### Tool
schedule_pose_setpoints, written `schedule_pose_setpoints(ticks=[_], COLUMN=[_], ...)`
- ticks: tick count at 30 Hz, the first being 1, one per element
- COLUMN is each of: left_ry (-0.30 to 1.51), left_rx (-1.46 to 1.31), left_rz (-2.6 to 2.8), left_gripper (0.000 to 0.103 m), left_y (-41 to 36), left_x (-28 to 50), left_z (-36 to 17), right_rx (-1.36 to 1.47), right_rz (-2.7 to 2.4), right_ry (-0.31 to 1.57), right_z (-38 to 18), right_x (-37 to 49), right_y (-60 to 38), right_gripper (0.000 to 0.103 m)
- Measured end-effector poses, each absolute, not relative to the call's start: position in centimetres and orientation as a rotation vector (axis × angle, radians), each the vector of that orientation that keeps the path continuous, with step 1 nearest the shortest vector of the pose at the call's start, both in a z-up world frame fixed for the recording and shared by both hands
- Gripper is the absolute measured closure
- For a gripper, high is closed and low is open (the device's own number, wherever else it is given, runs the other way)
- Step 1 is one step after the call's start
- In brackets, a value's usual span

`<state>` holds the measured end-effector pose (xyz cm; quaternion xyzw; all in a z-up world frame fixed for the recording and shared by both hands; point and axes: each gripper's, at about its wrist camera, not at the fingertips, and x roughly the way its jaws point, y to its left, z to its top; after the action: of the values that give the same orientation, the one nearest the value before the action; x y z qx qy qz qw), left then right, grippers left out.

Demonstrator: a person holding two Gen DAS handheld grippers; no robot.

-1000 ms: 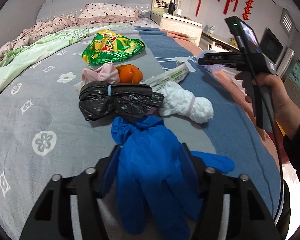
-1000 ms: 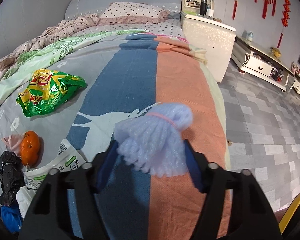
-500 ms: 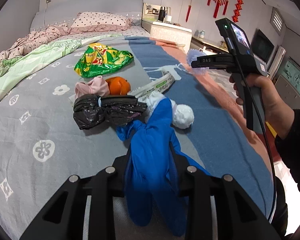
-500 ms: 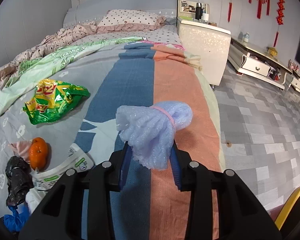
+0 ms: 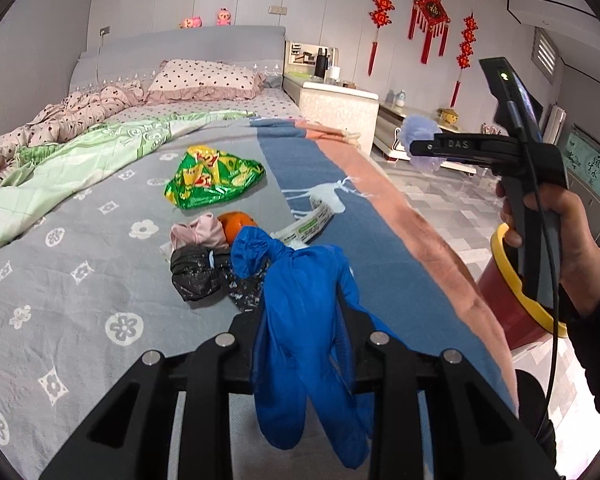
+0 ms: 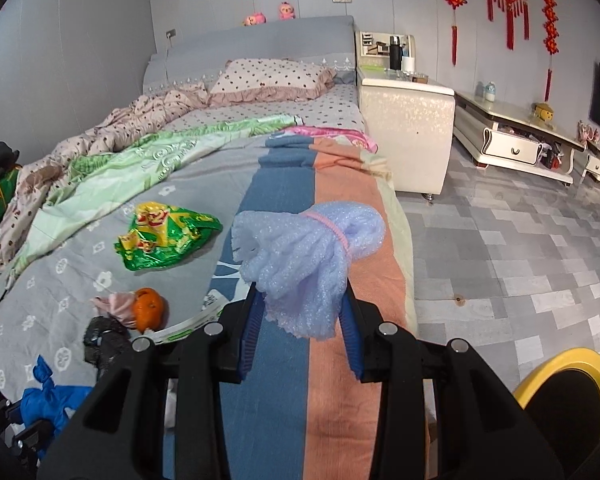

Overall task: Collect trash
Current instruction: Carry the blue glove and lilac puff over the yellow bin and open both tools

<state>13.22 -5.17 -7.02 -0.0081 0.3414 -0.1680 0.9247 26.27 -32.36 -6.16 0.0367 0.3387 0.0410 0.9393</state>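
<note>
1. The bed [image 5: 80, 248] filled most of the room, spread with a grey flowered cover that gave way to a blue stripe and then a salmon stripe along the edge nearest the floor.
2. Above the foot of the bed, the left gripper [image 5: 300, 320] was clamped on a blue glove [image 5: 304, 320], whose fingers hung limp below the jaws, clear of the cover.
3. Out past the salmon edge of the bed, the right gripper [image 6: 300, 312] was closed on a pale lilac foam bundle [image 6: 304, 256] tied with a pink band; the person's right hand [image 5: 556, 236] gripped its handle.
4. On the grey part of the bed lay a crumpled black bag [image 5: 198, 272], and touching it on the headboard side were a pink cloth wad [image 5: 196, 234] and an orange [image 5: 236, 226].
5. Just beside the orange, toward the blue stripe, lay a white and green printed wrapper [image 5: 312, 226].
6. Farther up the bed toward the pillow sat a shiny green snack bag [image 5: 212, 180], apart from the rest.
7. A light green quilt [image 6: 140, 168] and a dotted pink duvet were rumpled across the far side of the bed, with a dotted pillow [image 5: 204, 82] against the grey headboard.
8. On the floor beside the bed's salmon edge stood a red bin with a yellow rim [image 5: 504, 280].
9. A white nightstand [image 6: 408, 120] stood at the head of the bed, the floor was grey tile, and red knot ornaments [image 5: 430, 20] hung on the wall.
</note>
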Motion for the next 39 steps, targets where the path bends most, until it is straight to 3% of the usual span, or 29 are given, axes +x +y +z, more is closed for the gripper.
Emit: schedule_pose_setpoints(ticks=[16, 39], left_ry=[0.561, 0.453], left_rx=[-0.012, 0.049], left_rz=[-0.386, -0.591], left_gripper=[0.077, 0.077], left_y=[-8.1, -20.0], left_x=[12.0, 11.4], left_z=[0.3, 8.1], right_rx=[0.101, 0.147], right_rz=[0.061, -0.099], right_ry=[0.549, 0.398], right_z=[2.4, 10.8], right_x=[16.4, 6.4], right_y=[-37.0, -48.7], right_gripper=[0.069, 0.069])
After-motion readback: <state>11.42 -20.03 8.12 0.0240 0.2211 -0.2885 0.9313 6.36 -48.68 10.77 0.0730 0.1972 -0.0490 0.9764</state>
